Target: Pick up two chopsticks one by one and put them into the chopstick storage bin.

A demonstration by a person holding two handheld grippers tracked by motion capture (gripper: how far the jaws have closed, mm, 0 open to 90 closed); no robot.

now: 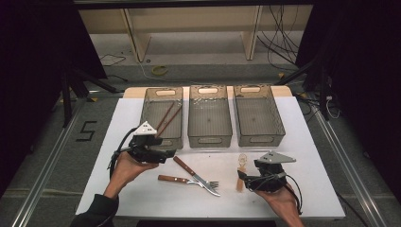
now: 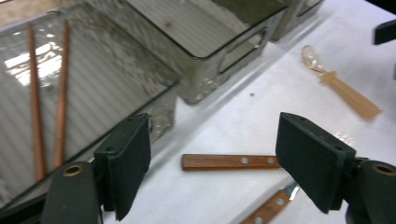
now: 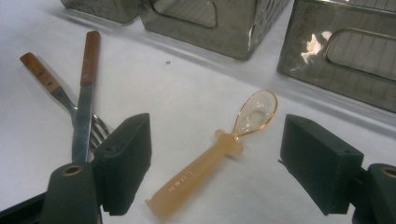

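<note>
My left gripper hovers at the front of the left bin, which holds two brown chopsticks. In the left gripper view its jaws stand wide open with nothing between them; a wooden utensil handle lies on the table beyond, with the chopsticks at left. A wooden-handled knife and fork lie crossed at the table's middle. My right gripper is open over an amber translucent spoon. The spoon lies between the open jaws, untouched.
Three clear grey bins stand in a row at the back of the white table; the middle bin and the right bin hold nothing. Knife and fork lie left of the right gripper. Cables trail over the floor beyond.
</note>
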